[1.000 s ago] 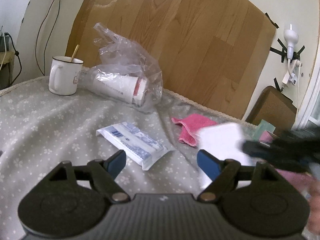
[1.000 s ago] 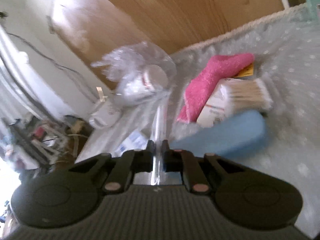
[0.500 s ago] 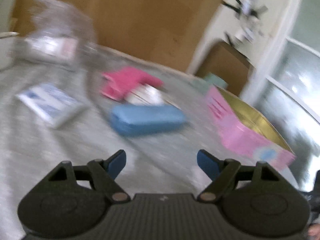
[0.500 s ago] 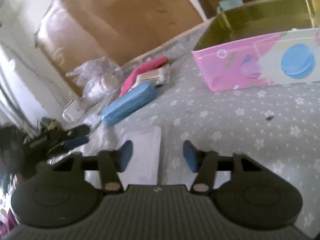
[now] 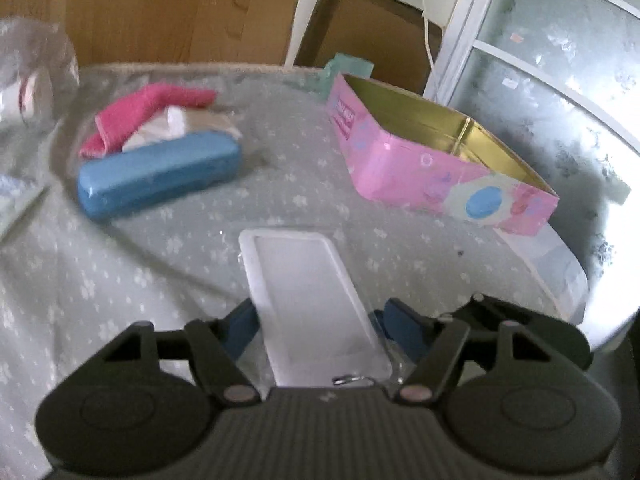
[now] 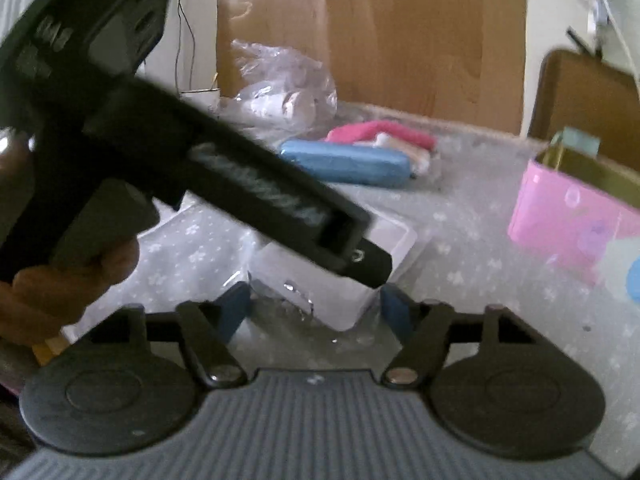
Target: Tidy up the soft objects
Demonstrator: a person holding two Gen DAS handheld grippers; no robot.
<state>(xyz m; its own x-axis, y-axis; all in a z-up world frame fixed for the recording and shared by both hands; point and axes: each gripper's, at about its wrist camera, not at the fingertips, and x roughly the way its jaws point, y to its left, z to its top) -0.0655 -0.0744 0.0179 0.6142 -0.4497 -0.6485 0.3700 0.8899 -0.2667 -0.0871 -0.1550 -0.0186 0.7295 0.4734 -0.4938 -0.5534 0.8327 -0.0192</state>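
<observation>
A flat white packet in clear wrap lies on the flowered tablecloth. My left gripper is open, with a blue finger on each side of the packet's near end. In the right wrist view the same packet lies between the blue fingers of my open right gripper, and the left gripper's black body crosses above it. A pink cloth, a blue case and a pale packet lie together at the back left. An open pink tin stands to the right.
A crumpled clear plastic bag holding a cup sits at the far back. A wooden board leans on the wall behind the table. The table's rounded edge runs close on the right, past the tin.
The right gripper opened and let the white packet down onto the cloth. The left gripper swung right and came in over the packet, its fingers now either side of it.
</observation>
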